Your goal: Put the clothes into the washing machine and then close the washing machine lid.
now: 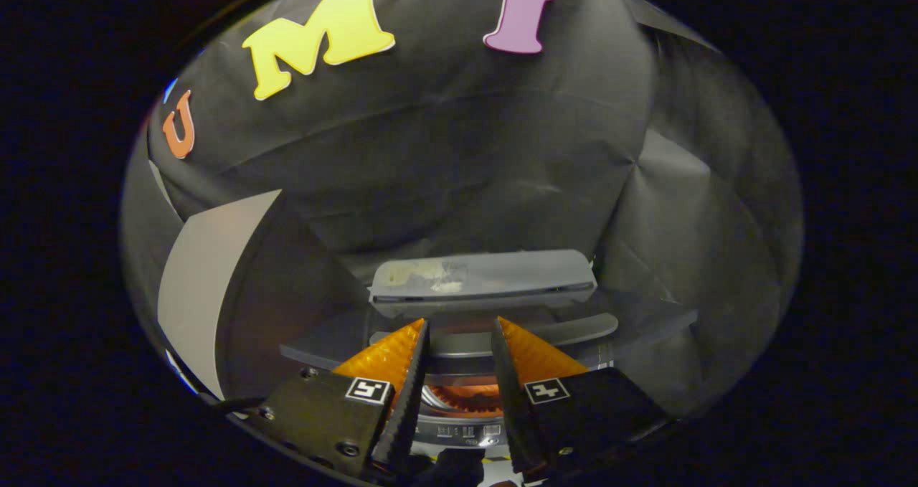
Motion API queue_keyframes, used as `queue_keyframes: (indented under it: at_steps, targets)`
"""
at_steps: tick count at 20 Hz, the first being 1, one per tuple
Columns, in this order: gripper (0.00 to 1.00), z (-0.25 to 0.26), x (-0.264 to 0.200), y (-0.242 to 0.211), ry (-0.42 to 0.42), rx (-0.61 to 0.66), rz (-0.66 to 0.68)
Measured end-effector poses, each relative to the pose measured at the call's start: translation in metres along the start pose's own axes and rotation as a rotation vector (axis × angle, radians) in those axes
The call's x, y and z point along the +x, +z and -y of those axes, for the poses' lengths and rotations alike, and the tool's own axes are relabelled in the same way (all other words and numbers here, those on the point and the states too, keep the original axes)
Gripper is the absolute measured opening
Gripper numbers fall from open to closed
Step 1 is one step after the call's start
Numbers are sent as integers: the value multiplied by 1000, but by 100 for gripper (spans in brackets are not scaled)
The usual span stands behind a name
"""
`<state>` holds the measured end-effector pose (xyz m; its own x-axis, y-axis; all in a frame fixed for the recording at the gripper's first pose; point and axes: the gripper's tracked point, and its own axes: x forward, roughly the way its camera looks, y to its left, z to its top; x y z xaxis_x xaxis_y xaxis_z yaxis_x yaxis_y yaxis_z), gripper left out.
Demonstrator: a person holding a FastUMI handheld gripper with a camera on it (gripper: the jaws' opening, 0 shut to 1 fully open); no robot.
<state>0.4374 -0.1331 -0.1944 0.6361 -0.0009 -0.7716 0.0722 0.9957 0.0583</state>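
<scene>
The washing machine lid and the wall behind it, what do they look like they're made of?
The lid, standing open beyond the open gripper, looks like smooth grey plastic with a slight sheen; pale smudges mark its near face, so it may be partly clear. The wall looks like matte black cloth, going by its creases and folds.
</scene>
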Motion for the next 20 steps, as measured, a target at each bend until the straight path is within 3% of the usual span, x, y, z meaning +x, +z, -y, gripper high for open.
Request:
queue_keyframes:
  at_steps: [6, 20]
  targets:
    - [55, 0, -25, -42, -15, 8, 23]
    - [55, -55, -175, -78, -83, -2, 359]
